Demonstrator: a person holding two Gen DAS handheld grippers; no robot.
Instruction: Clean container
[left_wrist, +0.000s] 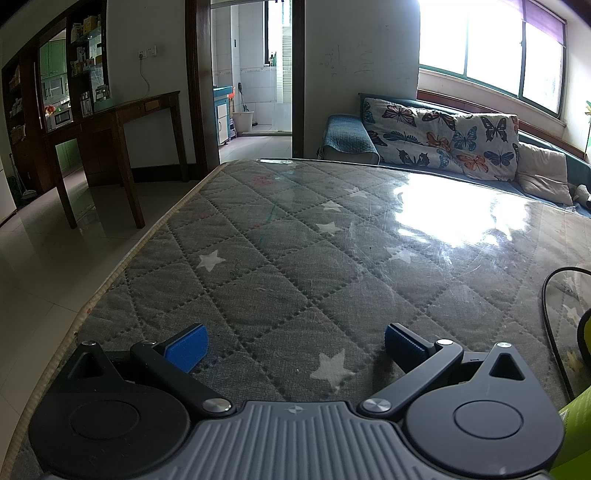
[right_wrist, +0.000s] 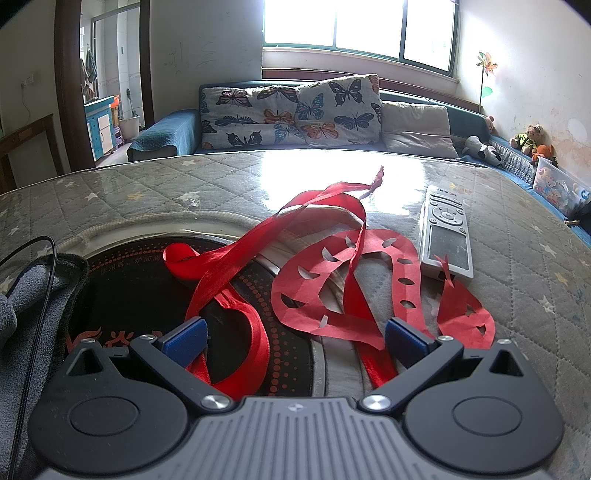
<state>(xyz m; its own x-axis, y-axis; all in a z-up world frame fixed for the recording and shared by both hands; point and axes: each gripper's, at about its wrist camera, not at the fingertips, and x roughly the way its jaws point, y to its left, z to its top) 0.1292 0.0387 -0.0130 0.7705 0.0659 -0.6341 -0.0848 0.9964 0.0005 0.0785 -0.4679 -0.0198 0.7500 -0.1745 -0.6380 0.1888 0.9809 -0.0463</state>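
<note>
**Table contents, both grippers idle**

Left wrist view: left gripper (left_wrist: 295, 345), fingers spread wide, empty, over quilted star-print table cover (left_wrist: 280, 236); black cable (left_wrist: 550, 317) at right edge.

Right wrist view: right gripper (right_wrist: 295, 341), fingers apart, empty. Lower left: round black cooktop (right_wrist: 147, 295), orange dots, Chinese writing too small to read. Red ribbon (right_wrist: 229, 273) and red paper cutout (right_wrist: 369, 277) lie across it; grey remote (right_wrist: 447, 232) right of centre.

You are in a home's living room; a sofa (right_wrist: 280, 110) with butterfly-print cushions (left_wrist: 439, 136) sits under a wide window (left_wrist: 491, 55); soft toys (right_wrist: 532, 138) line the ledge by the wall; a TV remote (right_wrist: 447, 232) lies on the quilted, star-patterned table cover (left_wrist: 280, 240); a doorway (left_wrist: 255, 70) opens onto a tiled washroom; dark wooden shelves (left_wrist: 55, 77) hold household goods.
</note>
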